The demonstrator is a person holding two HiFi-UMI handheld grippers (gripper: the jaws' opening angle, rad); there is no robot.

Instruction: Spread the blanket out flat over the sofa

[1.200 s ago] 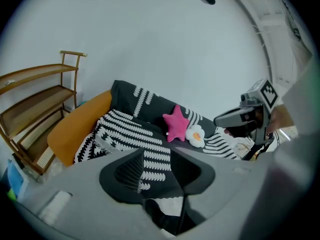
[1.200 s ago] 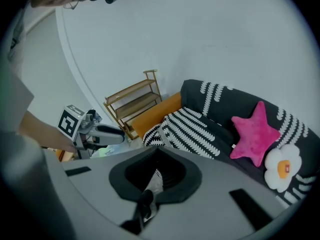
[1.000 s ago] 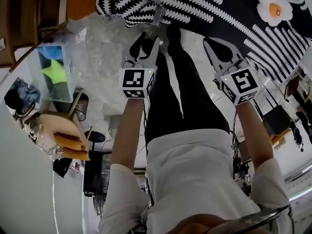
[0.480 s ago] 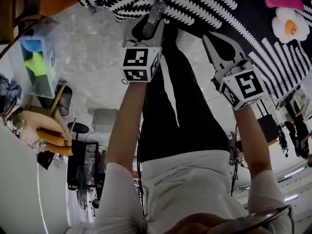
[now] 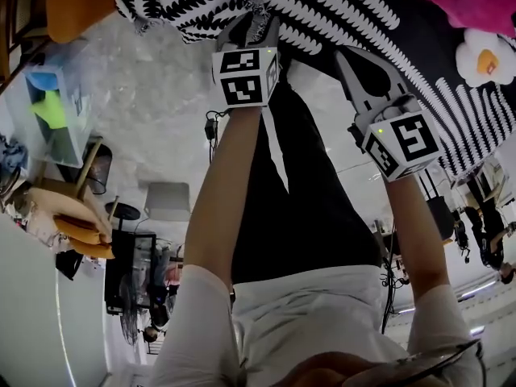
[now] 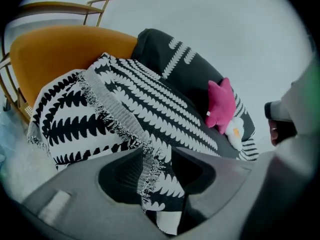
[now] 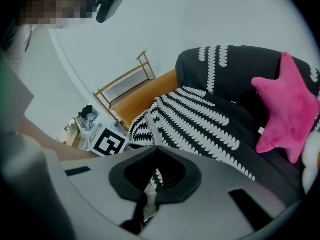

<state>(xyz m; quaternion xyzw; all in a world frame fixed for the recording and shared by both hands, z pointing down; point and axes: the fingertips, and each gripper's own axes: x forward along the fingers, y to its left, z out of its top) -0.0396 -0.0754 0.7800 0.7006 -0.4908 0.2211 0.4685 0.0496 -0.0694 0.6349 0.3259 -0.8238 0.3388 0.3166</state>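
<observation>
The blanket (image 6: 150, 109) is lying across the sofa (image 7: 277, 169), its far end cut off. The left hand-held gripper (image 6: 157, 151) is pinching a fringed fold, its jaws having just been easing apart. The right hand-held gripper (image 7: 154, 151) is clamping an edge that is mostly hidden inside its jaws.

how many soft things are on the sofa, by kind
blanket: 1
pink star cushion: 1
white flower cushion: 1
total: 3
</observation>
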